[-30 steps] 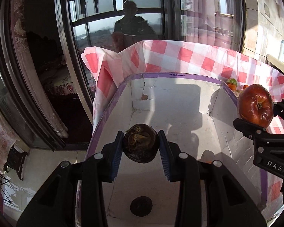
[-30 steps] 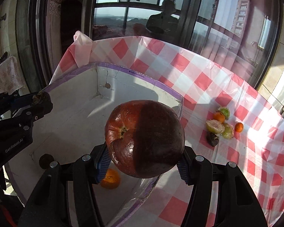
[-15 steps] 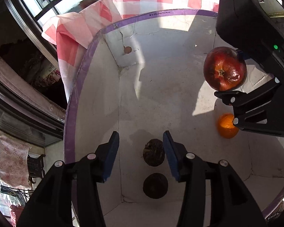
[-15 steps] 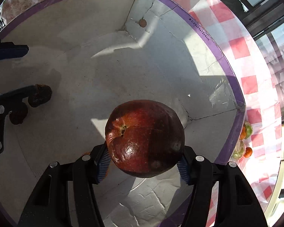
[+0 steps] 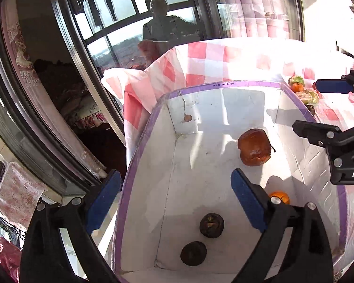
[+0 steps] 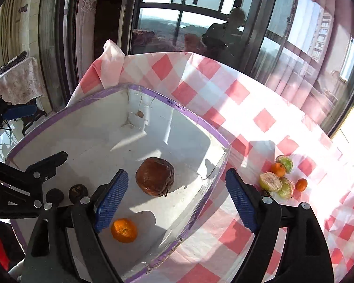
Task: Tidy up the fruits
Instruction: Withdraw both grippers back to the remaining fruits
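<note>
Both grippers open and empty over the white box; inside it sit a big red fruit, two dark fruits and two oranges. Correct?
Not quite: the white box holds only one orange, as the right wrist view shows. The rest stands: left gripper and right gripper are opening with nothing between them, and the big red fruit and two dark fruits lie inside.

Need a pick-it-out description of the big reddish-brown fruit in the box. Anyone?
Find the white box with the purple rim on the red-checked tablecloth. On its floor near the middle lies the big reddish-brown fruit. It is the largest fruit there, wrinkled and glossy, unlike the small orange and two small dark fruits.
</note>
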